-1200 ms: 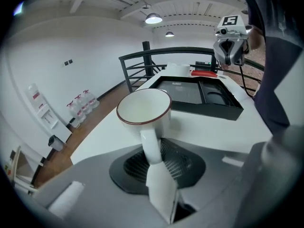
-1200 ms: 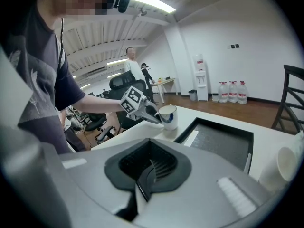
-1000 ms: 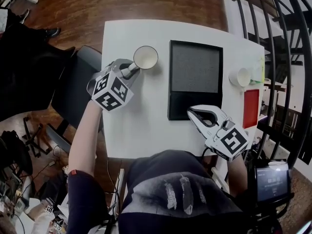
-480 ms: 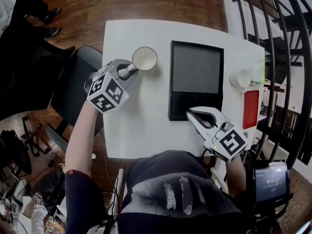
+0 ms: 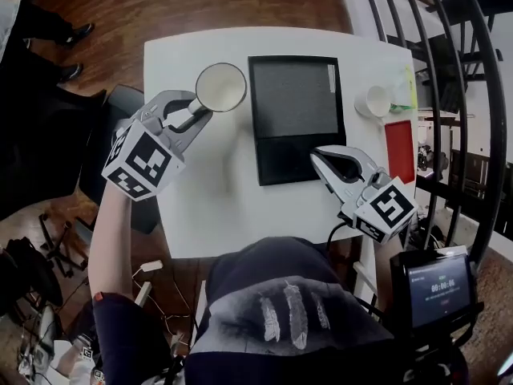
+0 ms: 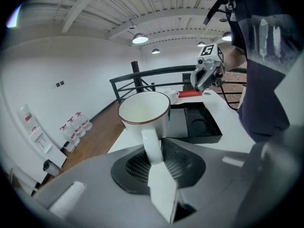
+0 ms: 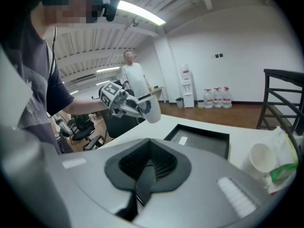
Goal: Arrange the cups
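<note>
A white mug (image 5: pixel 220 87) with a thin dark rim hangs above the white table (image 5: pixel 208 207), left of the black tray (image 5: pixel 292 95). My left gripper (image 5: pixel 196 108) is shut on its handle, and the left gripper view shows the mug (image 6: pixel 145 113) upright, the handle pinched between the pads (image 6: pixel 153 148). My right gripper (image 5: pixel 321 157) is shut with nothing in it, hovering at the tray's near right corner. In the right gripper view its jaws (image 7: pixel 150 166) stay pressed together. A second, smaller white cup (image 5: pixel 373 101) stands to the right of the tray; the right gripper view has this cup (image 7: pixel 262 158) at its right.
A red flat piece (image 5: pixel 398 151) lies at the table's right edge near a black railing (image 5: pixel 473 95). A dark chair (image 5: pixel 120 107) stands left of the table. A small screen (image 5: pixel 437 283) sits near my right side. A person (image 7: pixel 133 82) stands far off.
The left gripper has risen with the mug, lifting it off the table. The right gripper has shifted slightly toward the tray's near corner.
</note>
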